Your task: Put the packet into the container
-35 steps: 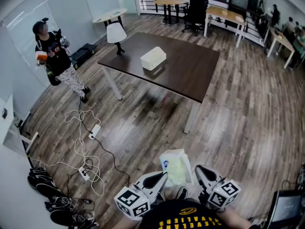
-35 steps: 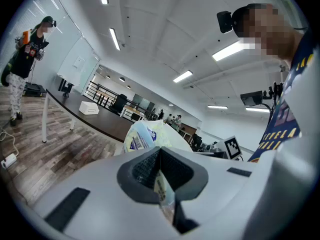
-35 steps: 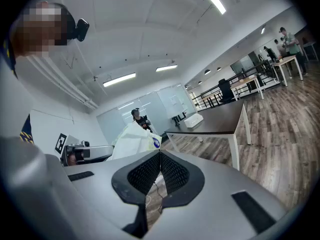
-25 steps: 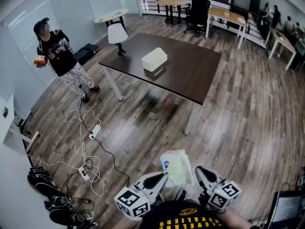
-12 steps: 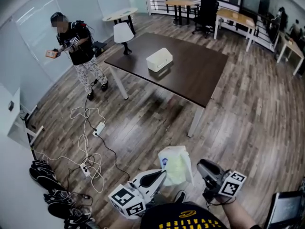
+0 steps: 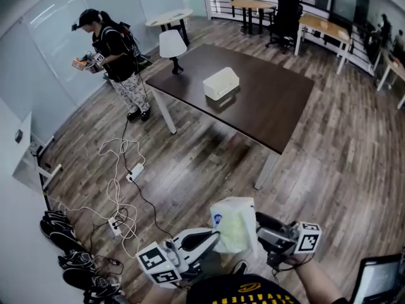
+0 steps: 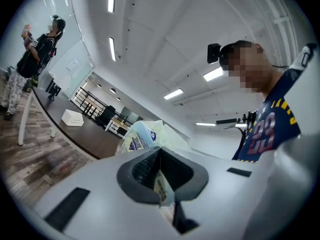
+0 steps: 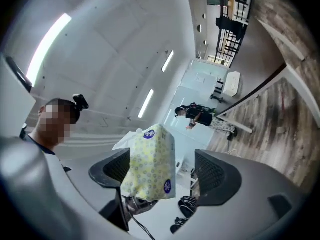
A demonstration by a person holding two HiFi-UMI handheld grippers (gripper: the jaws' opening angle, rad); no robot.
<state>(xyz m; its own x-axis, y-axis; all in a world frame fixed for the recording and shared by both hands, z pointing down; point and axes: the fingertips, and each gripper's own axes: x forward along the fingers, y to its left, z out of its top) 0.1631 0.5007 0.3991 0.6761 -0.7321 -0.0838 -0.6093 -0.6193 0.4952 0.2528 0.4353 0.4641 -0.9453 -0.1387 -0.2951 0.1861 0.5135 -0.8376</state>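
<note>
A soft tissue packet (image 6: pixel 234 223) with a yellow-green print hangs in front of me, low in the head view. My left gripper (image 6: pixel 214 236) is shut on its lower edge, and the left gripper view shows the plastic seam (image 7: pixel 162 188) pinched between the pads with the packet (image 7: pixel 142 134) rising beyond. My right gripper (image 6: pixel 261 225) is opening. In the right gripper view the packet (image 8: pixel 147 164) stands between the spread jaws of that gripper (image 8: pixel 167 170), near the left pad and well apart from the right one. The white container (image 6: pixel 221 83) sits on the dark table (image 6: pixel 272 109), far ahead.
A person (image 6: pixel 117 56) stands at the far left by the wall. A white lamp (image 6: pixel 172 45) stands on the table's left corner. Cables and power strips (image 6: pixel 120 189) trail over the wood floor, with shoes (image 6: pixel 63 233) at the left. A laptop (image 6: pixel 380 277) shows at the lower right.
My right gripper has let go of the packet and its jaws have spread. The left gripper alone keeps it. The view has shifted, and the person at the left has stepped away.
</note>
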